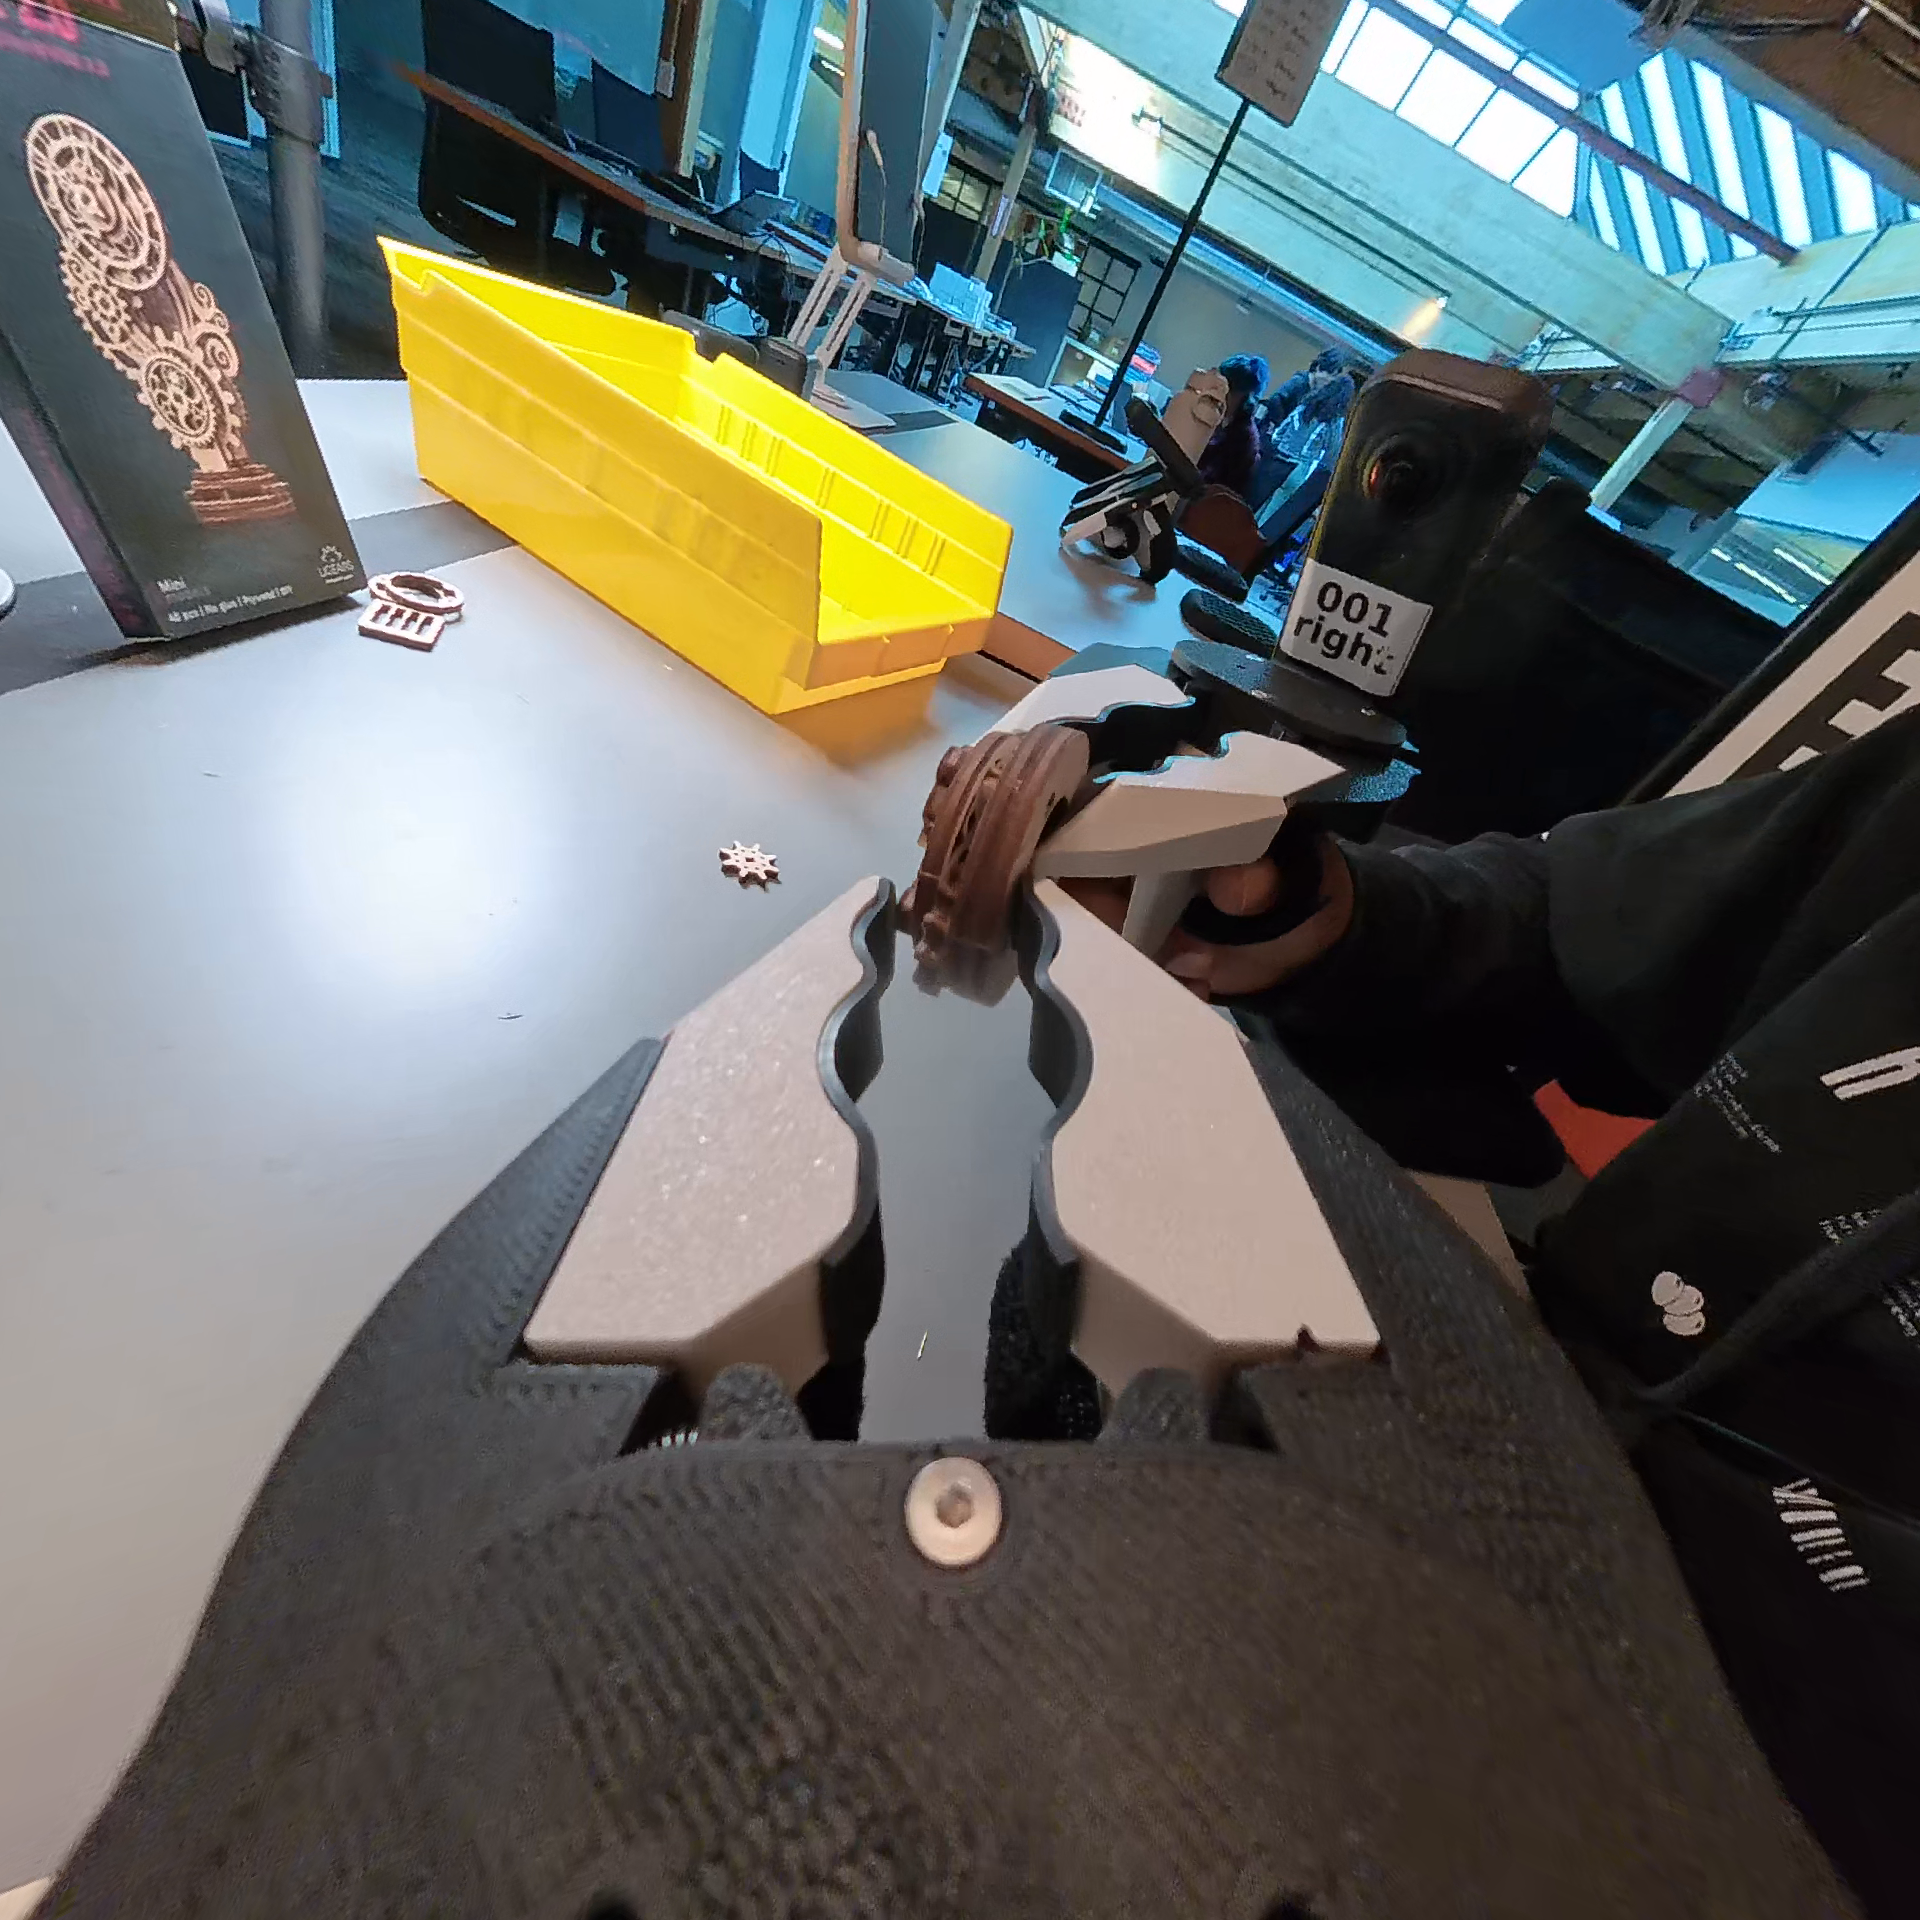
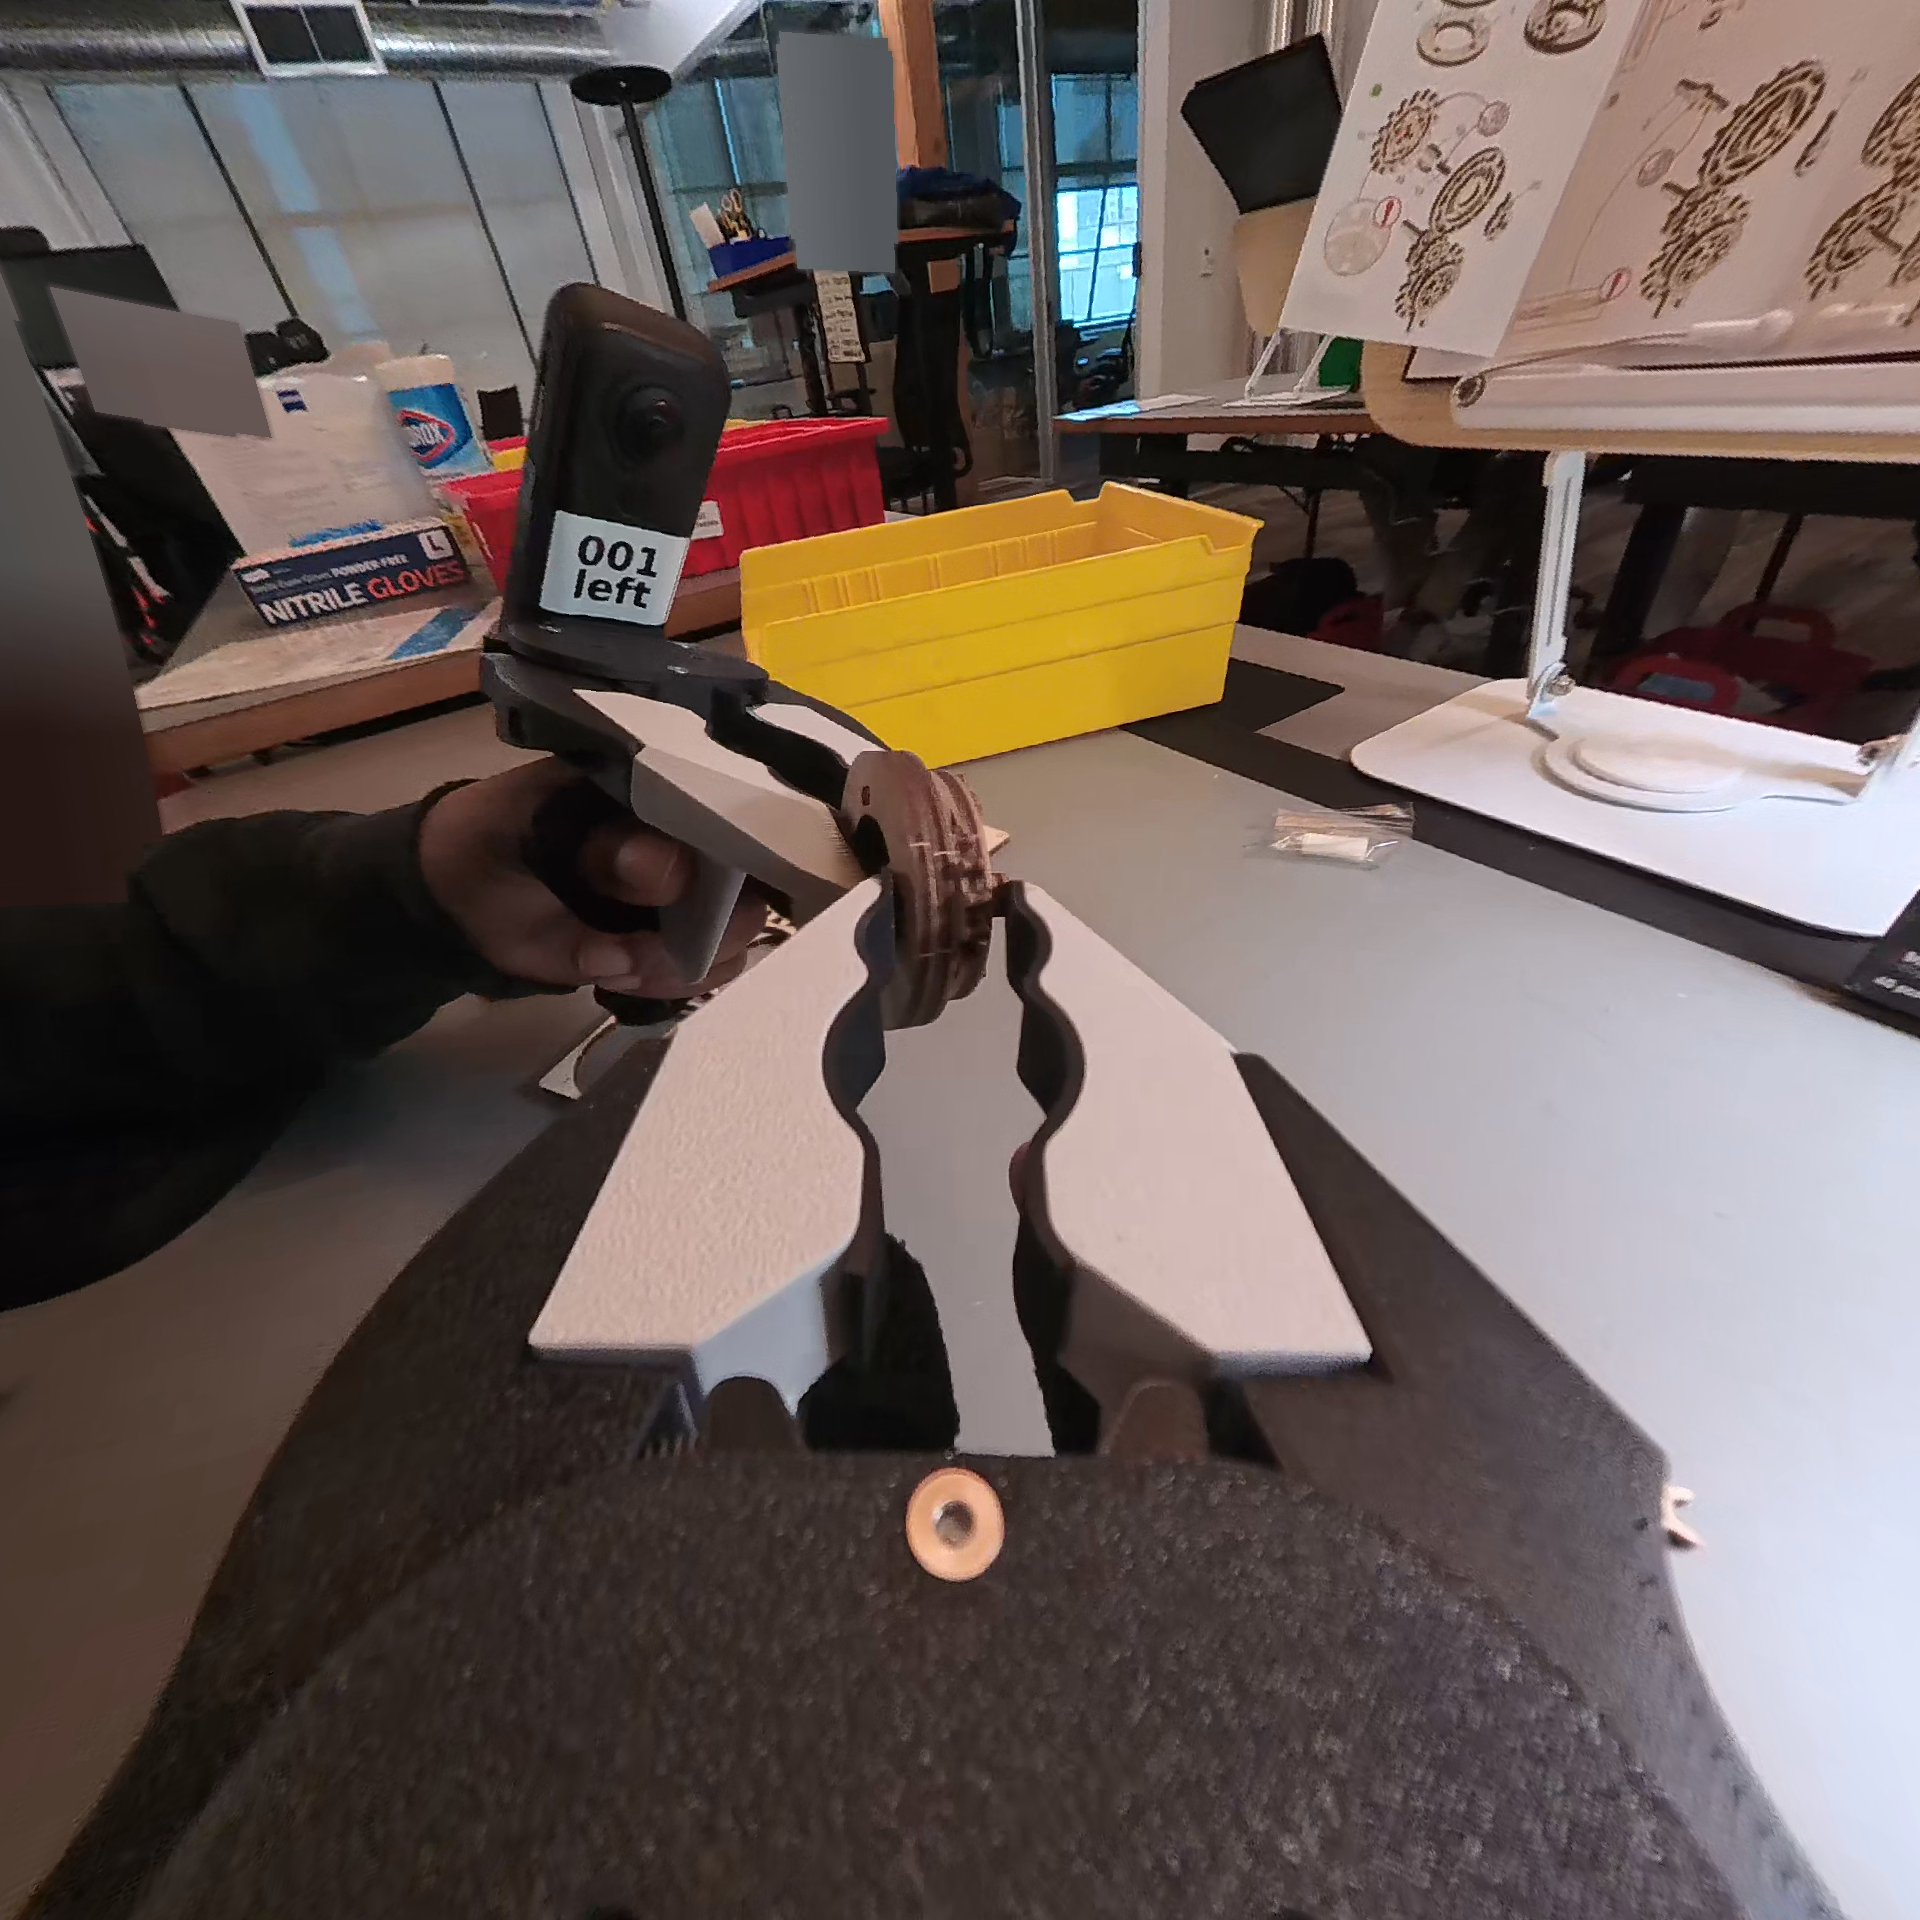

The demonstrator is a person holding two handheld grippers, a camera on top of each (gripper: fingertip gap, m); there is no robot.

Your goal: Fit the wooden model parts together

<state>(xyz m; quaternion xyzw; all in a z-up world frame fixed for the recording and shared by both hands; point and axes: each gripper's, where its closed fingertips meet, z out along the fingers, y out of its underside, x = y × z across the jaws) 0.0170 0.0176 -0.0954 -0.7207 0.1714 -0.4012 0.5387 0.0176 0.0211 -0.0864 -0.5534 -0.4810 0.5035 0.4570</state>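
A round brown wooden wheel assembly (image 1: 992,821) of stacked discs and gears is held above the grey table between both grippers. My left gripper (image 1: 956,920) is shut on its lower edge, where a small gear sticks out. My right gripper (image 1: 1091,774) comes in from the right and clamps the upper rim. In the right wrist view the wheel assembly (image 2: 935,894) sits edge-on between my right gripper's tips (image 2: 948,914), with my left gripper (image 2: 857,816) gripping it from the left. A small loose wooden gear (image 1: 748,864) lies on the table.
A yellow bin (image 1: 707,499) (image 2: 997,623) stands behind the work spot. The model's dark box (image 1: 156,343) stands at the left with brown wooden parts (image 1: 410,608) beside it. An instruction sheet on a white stand (image 2: 1621,177) and a small clear bag (image 2: 1335,831) are on the right.
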